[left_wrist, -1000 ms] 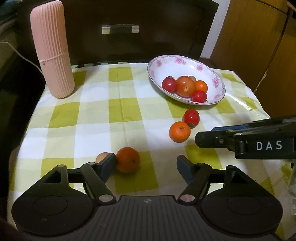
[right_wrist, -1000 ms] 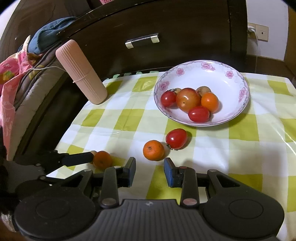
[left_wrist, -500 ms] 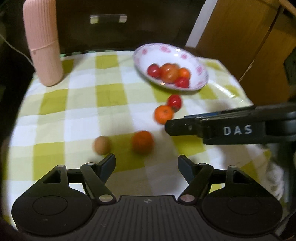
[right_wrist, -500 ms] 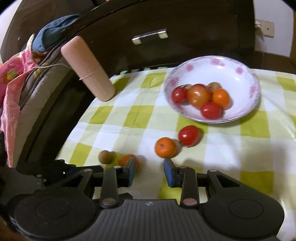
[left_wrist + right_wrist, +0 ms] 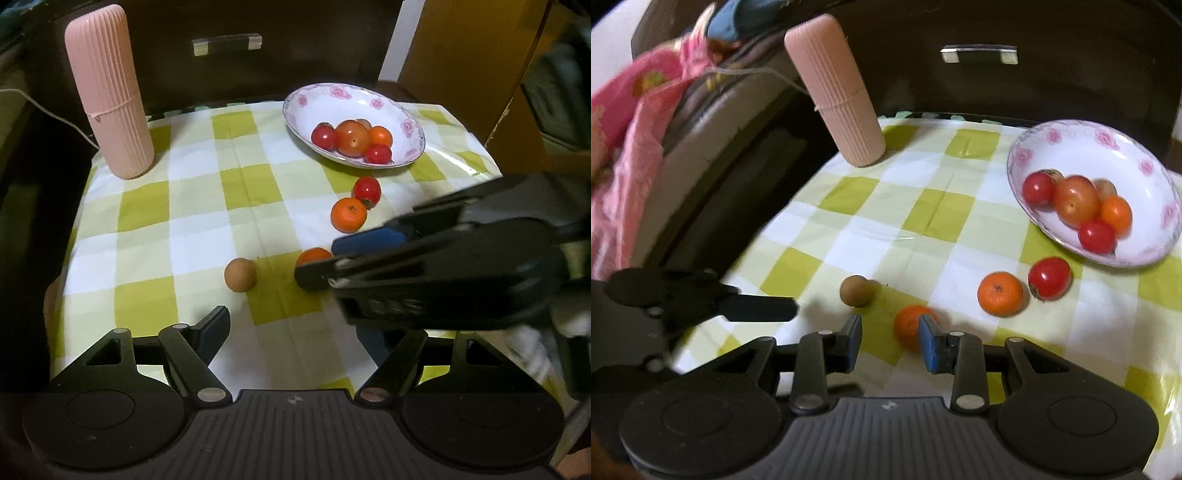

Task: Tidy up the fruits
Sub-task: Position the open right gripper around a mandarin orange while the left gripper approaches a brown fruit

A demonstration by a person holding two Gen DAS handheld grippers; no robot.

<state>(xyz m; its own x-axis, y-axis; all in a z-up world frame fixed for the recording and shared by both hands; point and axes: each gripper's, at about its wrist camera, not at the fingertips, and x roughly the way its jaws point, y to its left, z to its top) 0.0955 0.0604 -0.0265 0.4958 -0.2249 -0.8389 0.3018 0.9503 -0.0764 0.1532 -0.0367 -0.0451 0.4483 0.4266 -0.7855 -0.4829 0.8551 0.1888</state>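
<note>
A white flowered bowl at the back right holds several red and orange fruits. On the checked cloth lie a red tomato, an orange, a second orange and a small brown fruit. My right gripper holds its jaws a narrow gap apart with nothing between them. Its right fingertip overlaps the second orange. My left gripper stands wide open and empty, short of the brown fruit.
A tall pink ribbed cylinder stands at the back left corner. A dark drawer front with a metal handle rises behind the table. Pink and blue cloth lies off the left edge.
The left gripper drew back from the orange and brown fruit beside its left finger. That orange shifted right, away from the brown fruit. The right gripper swung left up to it.
</note>
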